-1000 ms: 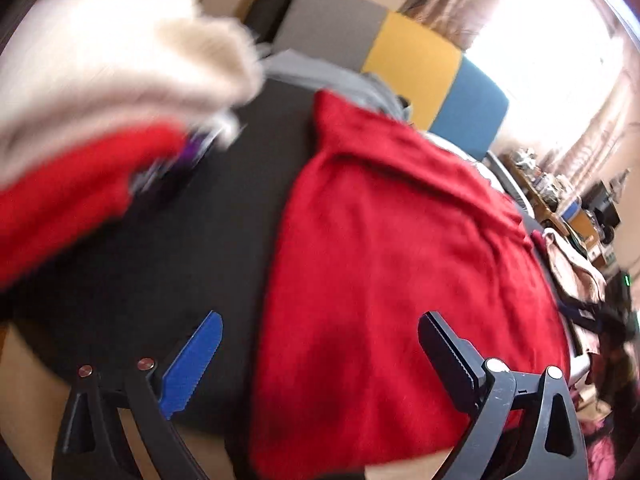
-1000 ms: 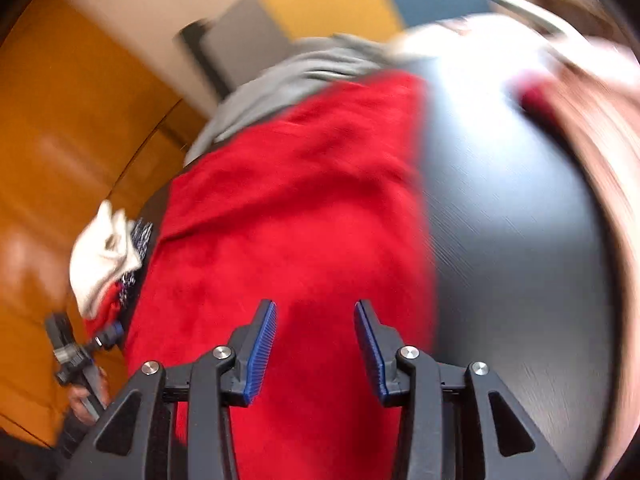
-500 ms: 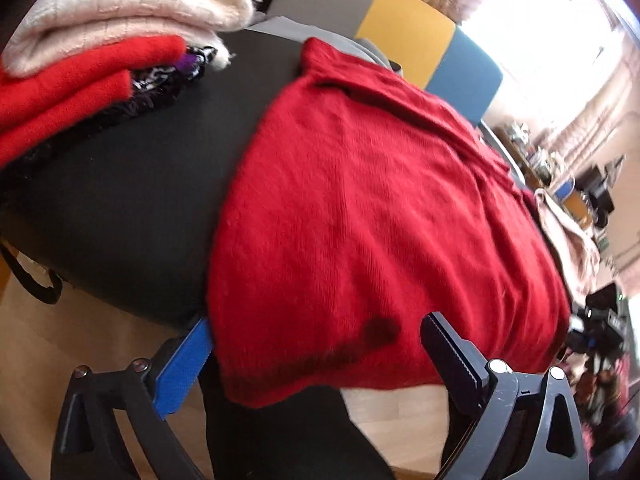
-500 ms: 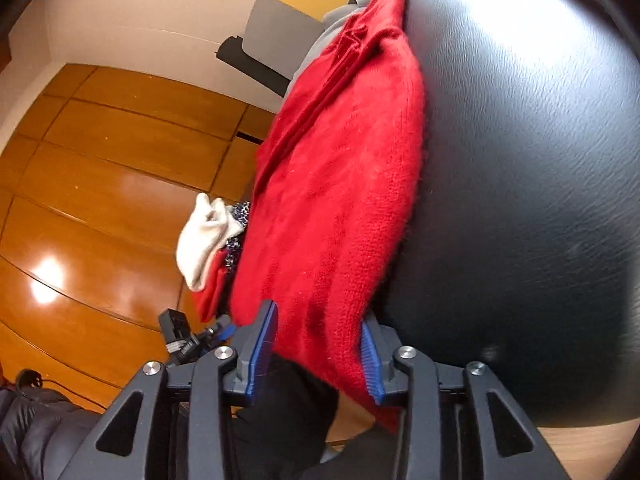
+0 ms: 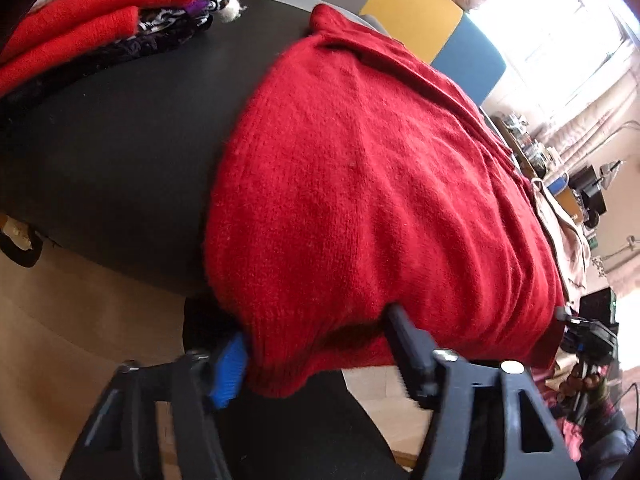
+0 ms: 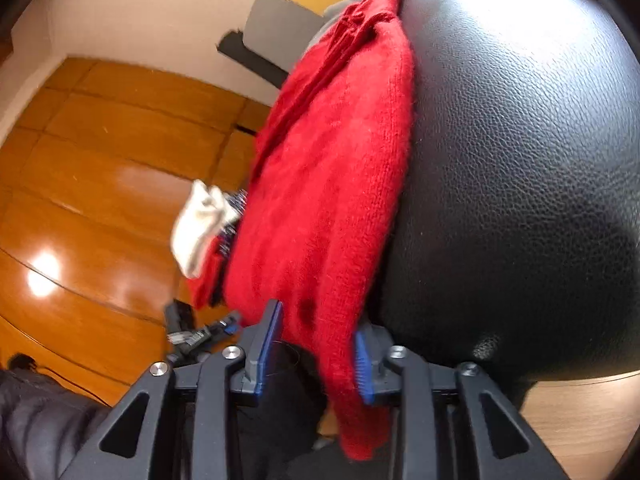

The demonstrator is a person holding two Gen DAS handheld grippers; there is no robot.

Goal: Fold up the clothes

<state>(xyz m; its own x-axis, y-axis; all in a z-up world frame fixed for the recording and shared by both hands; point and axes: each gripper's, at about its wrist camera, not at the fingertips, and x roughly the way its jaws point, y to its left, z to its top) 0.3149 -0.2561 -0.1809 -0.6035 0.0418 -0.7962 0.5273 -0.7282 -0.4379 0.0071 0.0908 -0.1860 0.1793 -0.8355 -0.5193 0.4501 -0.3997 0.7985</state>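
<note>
A red knit sweater point(image 5: 380, 184) lies spread on the black leather-look table point(image 5: 120, 140), and its hem hangs over the near edge. My left gripper point(image 5: 316, 356) is open wide at that edge, with the hanging hem between its blue pad point(image 5: 230, 368) and black finger point(image 5: 404, 340). In the right wrist view the same sweater point(image 6: 332, 184) drapes down the side of the table point(image 6: 520, 160). My right gripper point(image 6: 316, 352) is open, and its two blue pads point(image 6: 268, 340) straddle the sweater's lower corner without pinching it.
A stack of folded clothes point(image 5: 100, 0), red, patterned and cream, sits at the table's far left. A beige garment point(image 5: 560, 232) lies past the sweater on the right. Behind stands a sofa with grey, yellow and blue cushions point(image 5: 412, 28). Wooden floor point(image 6: 100, 160) lies below.
Both grippers dropped from above the table to its near edge and pushed in around the sweater's hanging hem. Neither gripper's width has changed.
</note>
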